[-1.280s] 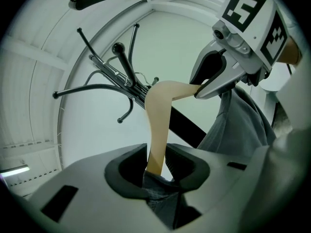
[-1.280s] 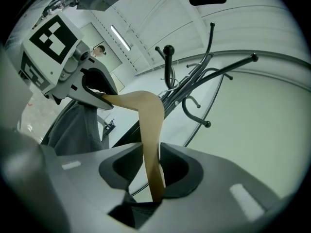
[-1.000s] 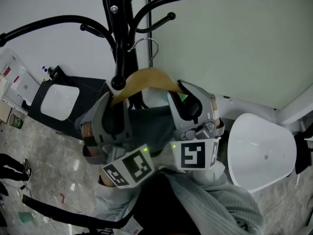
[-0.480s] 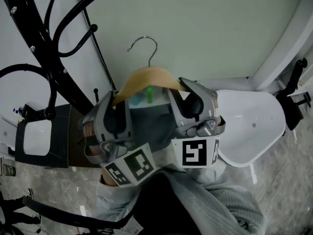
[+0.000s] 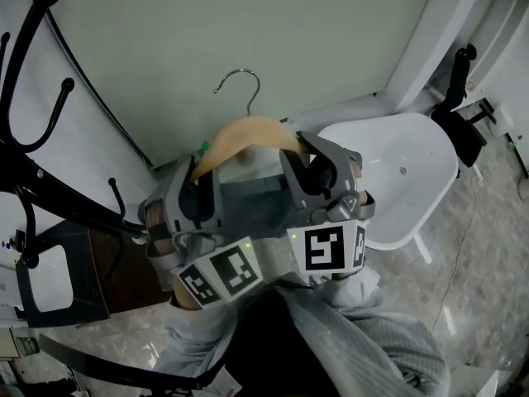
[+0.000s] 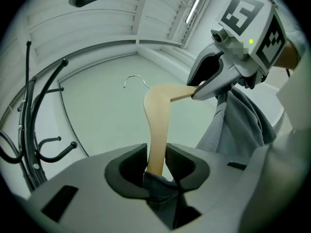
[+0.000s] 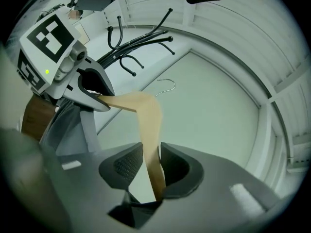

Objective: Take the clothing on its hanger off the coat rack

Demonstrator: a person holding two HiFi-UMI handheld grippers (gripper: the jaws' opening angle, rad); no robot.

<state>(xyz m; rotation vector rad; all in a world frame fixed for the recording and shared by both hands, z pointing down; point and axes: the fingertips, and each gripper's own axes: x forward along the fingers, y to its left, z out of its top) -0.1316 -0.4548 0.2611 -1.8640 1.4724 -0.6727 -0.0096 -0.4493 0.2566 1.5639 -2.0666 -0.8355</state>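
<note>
Wall: a pale green wall (image 5: pixel 248 23) fills the background behind everything in the head view.
Floor: a speckled grey floor (image 5: pixel 488 246) shows at the right and bottom edges.
Coat rack: the black metal coat rack (image 5: pixel 74 205) stands at the left of the head view, its curved arms reaching up. It is well apart from the hanger and touches neither it nor the cloth.
Chair: a white moulded plastic chair (image 5: pixel 405 172) sits at the right, behind the right claw.
Clothing: the grey clothing (image 5: pixel 248 205) hangs from the hanger between the two claws, in front of the person's grey knit sleeve (image 5: pixel 372 337).
Hanger: the pale wooden hanger (image 5: pixel 248 129) is held in the air in front of the wall, one arm in each claw, off the rack.
Left claw: the left claw (image 6: pixel 156 161) is clamped on the hanger's left arm (image 6: pixel 158 125), with a fold of the grey cloth caught at the base of the jaws.
Right claw: the right claw (image 7: pixel 151 166) is clamped on the other arm (image 7: pixel 148 115), its pads pressing on both sides of the wood.
Hook: the silver wire hook (image 5: pixel 254 99) rises from the hanger's peak and hangs on nothing.
</note>
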